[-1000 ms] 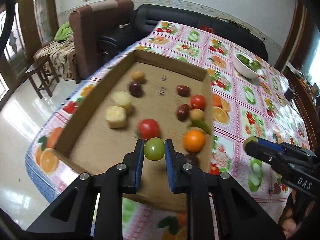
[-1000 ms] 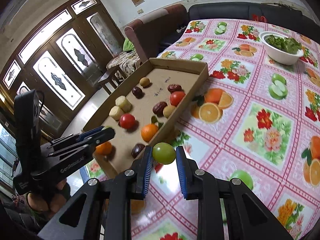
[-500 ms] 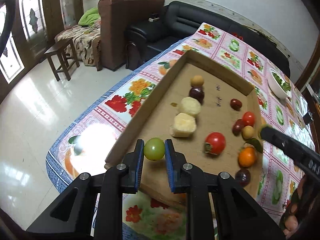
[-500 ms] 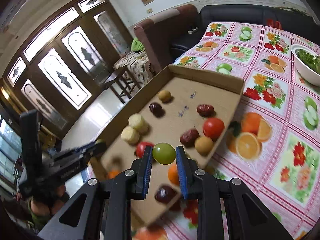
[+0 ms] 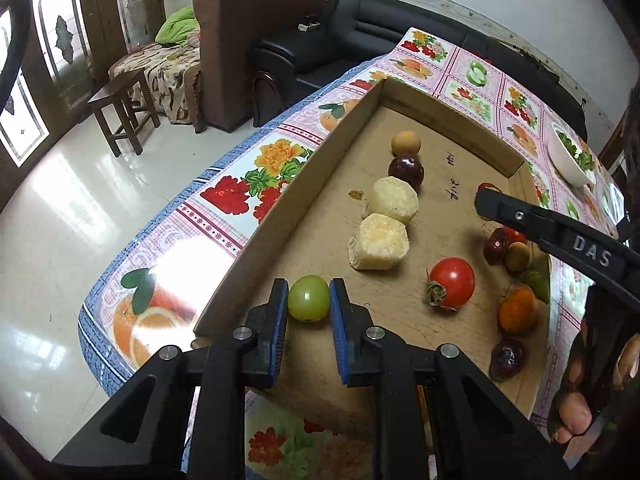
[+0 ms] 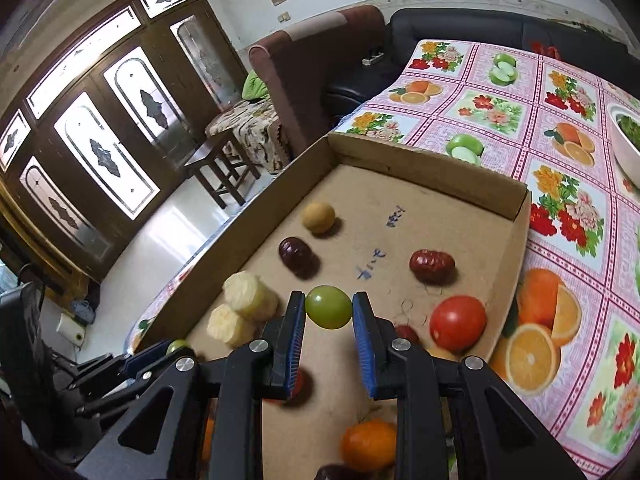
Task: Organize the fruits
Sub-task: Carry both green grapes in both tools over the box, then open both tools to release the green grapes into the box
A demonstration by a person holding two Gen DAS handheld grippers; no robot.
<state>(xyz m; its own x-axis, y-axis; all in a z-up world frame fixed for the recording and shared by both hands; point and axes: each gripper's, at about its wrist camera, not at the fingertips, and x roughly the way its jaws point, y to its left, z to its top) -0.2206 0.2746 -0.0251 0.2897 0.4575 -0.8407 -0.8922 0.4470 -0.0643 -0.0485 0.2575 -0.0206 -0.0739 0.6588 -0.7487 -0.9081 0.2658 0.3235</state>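
Note:
A shallow cardboard tray [image 5: 344, 120] [image 6: 432, 164] lies on the flowered tablecloth and holds several fruits. My left gripper [image 5: 309, 300] is shut on a small green fruit [image 5: 309, 298] over the tray's near left corner, beside two pale yellow chunks [image 5: 380, 242]. My right gripper [image 6: 328, 308] is shut on a second green fruit [image 6: 329, 306] above the middle of the tray. Red tomatoes [image 5: 452, 282] [image 6: 458, 322], dark dates [image 6: 432, 266], a tan round fruit [image 6: 319, 217] and an orange [image 6: 368, 444] lie around. The right gripper's black finger [image 5: 532, 220] crosses the left wrist view.
A white bowl of greens [image 5: 570, 158] stands far right on the table. Beyond the table's left edge are shiny floor tiles, a wooden stool [image 5: 120, 108], a brown armchair [image 5: 256, 40] and a black sofa [image 6: 460, 28]. A person's hand [image 5: 592, 380] shows at the right edge.
Both grippers have travelled over the tray with their green fruits. The left one moved to the tray's near left corner; the right one came from over the tablecloth to the tray's middle.

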